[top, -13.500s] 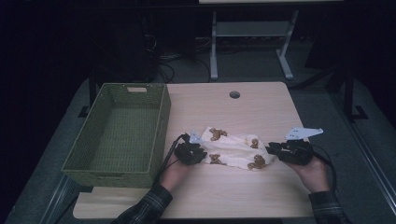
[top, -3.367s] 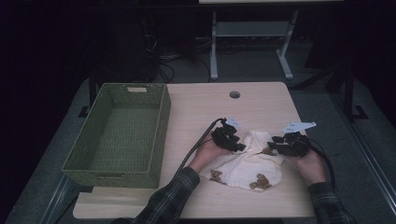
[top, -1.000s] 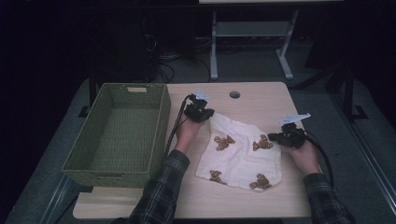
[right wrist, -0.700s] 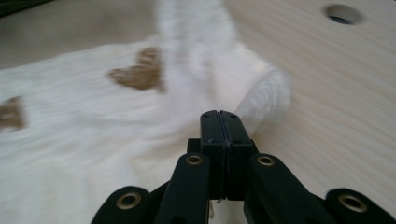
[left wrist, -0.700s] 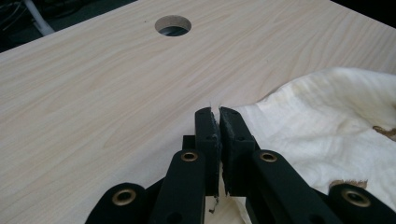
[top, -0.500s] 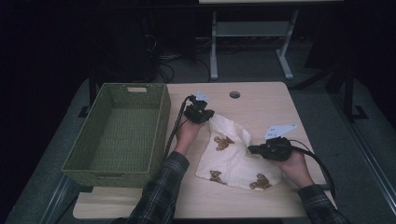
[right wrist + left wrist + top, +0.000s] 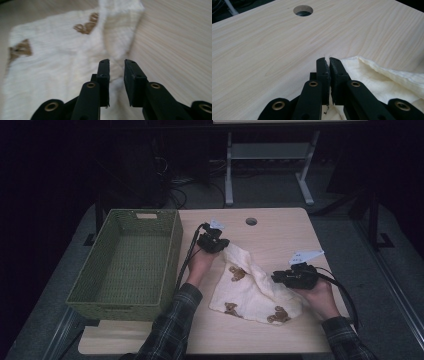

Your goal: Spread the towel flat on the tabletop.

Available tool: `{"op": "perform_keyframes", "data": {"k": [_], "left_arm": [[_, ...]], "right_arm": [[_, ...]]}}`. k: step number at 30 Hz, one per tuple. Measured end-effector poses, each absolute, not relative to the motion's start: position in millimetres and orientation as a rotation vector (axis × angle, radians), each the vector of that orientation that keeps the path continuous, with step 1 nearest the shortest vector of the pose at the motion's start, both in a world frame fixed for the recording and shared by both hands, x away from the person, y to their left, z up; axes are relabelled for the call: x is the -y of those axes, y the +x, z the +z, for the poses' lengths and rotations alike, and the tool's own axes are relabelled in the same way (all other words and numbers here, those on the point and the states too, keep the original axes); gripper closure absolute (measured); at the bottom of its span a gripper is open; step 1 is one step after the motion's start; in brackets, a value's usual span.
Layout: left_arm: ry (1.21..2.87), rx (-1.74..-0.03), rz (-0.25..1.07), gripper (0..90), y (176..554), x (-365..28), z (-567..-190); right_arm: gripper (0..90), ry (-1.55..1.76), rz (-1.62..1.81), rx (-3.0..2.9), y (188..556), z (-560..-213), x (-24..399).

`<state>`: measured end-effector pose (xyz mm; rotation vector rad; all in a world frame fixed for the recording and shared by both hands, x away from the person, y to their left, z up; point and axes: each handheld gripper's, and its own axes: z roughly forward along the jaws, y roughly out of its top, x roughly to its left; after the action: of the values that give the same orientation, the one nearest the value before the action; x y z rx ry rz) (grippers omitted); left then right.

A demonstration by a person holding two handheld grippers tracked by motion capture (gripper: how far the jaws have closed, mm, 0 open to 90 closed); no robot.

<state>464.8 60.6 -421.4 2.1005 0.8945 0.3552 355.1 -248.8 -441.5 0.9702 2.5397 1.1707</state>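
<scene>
A cream cloth (image 7: 250,295) printed with brown bears lies on the wooden table (image 7: 280,235), its right part folded over toward the middle. My left gripper (image 7: 221,243) rests at the cloth's far left corner. In the left gripper view it (image 7: 327,60) is shut, with the cloth (image 7: 387,80) edge running in at its right jaw and threads at the tips. My right gripper (image 7: 276,279) sits at the cloth's right side, pointing left. Its jaws (image 7: 117,62) have just been opening; they stand apart above the folded cloth (image 7: 50,70) and press on nothing.
A green woven basket (image 7: 125,312) stands at the table's left side, holding nothing. A round cable hole (image 7: 251,221) is in the table's far edge, just beyond the left gripper. Black cables trail from both grippers. The surroundings are dark.
The right gripper carried the cloth's right corner left and toward the person, folding it over, then opened its jaws and let go. The left gripper stayed put.
</scene>
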Motion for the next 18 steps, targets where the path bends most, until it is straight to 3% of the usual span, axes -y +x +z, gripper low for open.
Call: {"op": "perform_keyframes", "data": {"k": [11,12,14,18], "left_arm": [[2.095,-0.901,0.352,86.2,466,-61,-421],[2.093,-0.904,0.355,86.2,466,-62,-420],[2.092,-0.907,0.358,86.2,466,-63,-419],[2.082,-0.927,0.381,86.3,466,-68,-416]], "right_arm": [[68.5,1.008,1.178,-2.611,378,-461,239],[77.3,1.011,1.154,-2.645,381,-466,237],[84.6,0.981,1.136,-2.648,380,-468,236],[86.0,0.979,1.142,-2.600,379,-458,241]]}}
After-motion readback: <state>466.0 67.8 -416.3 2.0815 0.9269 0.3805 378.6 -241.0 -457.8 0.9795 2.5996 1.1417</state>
